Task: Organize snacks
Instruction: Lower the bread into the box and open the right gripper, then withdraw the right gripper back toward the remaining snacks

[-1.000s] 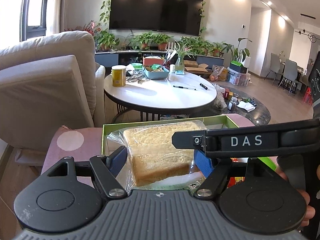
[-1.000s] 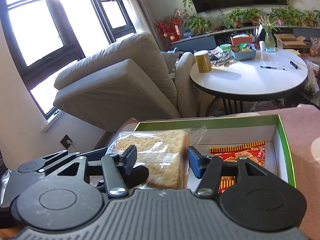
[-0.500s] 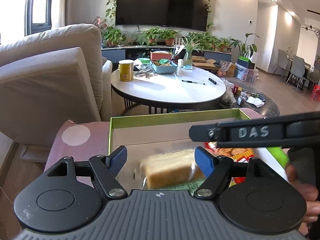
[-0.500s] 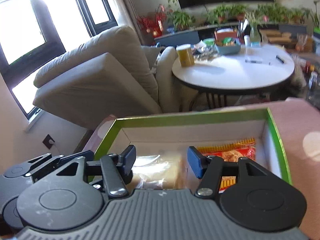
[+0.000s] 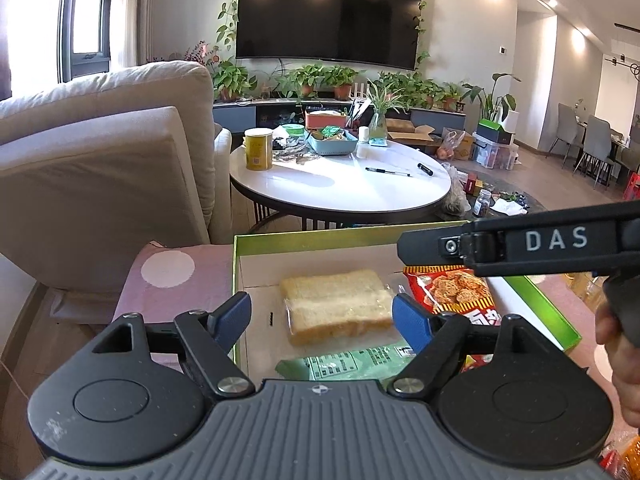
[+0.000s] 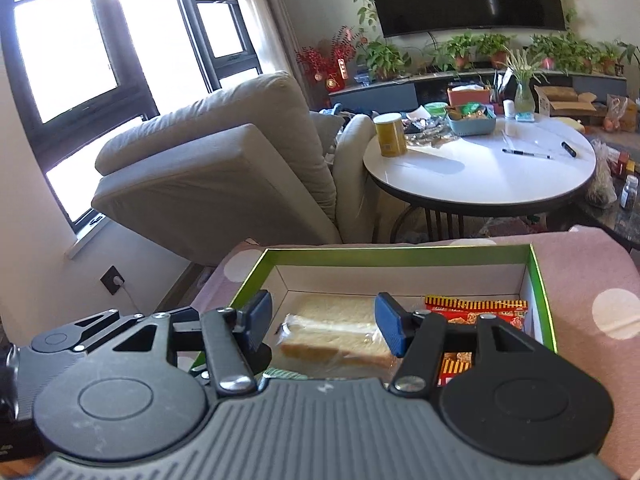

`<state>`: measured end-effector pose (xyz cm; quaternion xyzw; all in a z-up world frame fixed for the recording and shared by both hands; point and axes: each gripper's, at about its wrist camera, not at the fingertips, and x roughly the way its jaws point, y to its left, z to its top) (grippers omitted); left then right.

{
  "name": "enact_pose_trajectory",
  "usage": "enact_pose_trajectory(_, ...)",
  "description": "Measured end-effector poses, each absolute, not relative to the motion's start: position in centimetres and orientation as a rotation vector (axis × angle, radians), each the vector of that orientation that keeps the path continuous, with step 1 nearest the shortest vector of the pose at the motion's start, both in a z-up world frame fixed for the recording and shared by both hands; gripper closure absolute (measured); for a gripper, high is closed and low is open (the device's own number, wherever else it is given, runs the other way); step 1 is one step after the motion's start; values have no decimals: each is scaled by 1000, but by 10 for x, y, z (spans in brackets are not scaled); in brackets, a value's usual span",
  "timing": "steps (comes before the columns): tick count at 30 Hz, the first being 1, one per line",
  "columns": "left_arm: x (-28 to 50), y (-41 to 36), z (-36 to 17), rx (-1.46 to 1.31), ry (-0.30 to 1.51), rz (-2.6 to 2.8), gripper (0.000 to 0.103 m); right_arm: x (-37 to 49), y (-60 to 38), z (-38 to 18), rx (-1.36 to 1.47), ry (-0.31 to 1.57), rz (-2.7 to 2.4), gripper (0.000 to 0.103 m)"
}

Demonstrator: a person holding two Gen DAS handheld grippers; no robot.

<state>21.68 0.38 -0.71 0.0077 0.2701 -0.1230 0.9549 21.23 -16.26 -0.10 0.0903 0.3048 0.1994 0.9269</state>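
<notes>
Left wrist view first: we see our left gripper (image 5: 321, 316) with its blue pads spread apart; its jaws have just been opening, released, pressing on nothing. Beyond and below them lies the clear-wrapped block of pale sliced bread (image 5: 338, 306), soft and crumbly under glossy, crinkled film, flat on the floor of the shallow green-rimmed cardboard box (image 5: 348, 236) with its matte white inside. Just right of the bread sits the shiny red and yellow snack packet (image 5: 448, 290), partly covered by the black bar of the right gripper marked DAS. A pale green printed packet (image 5: 352, 362) lies nearest us, its lower edge cut off by our ribbed grey gripper body. At the right edge, a hand (image 5: 622, 364) is only partly visible.

Over on the right wrist view, our right gripper (image 6: 323, 326) hangs above the same bread, jaws parted and clear of the wrap, clamping nothing. The box rests on a pink cloth with white dots (image 6: 592, 280). The red packet's print is too small to read. Behind stand a beige fabric armchair (image 6: 224, 168) and a round white table (image 6: 480, 168).
</notes>
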Motion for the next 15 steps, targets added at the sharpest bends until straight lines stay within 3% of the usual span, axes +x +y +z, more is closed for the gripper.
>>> enact_pose_trajectory(15,159,18,5,-5,536,-237,24,161,-177,7,144,598,415,43)
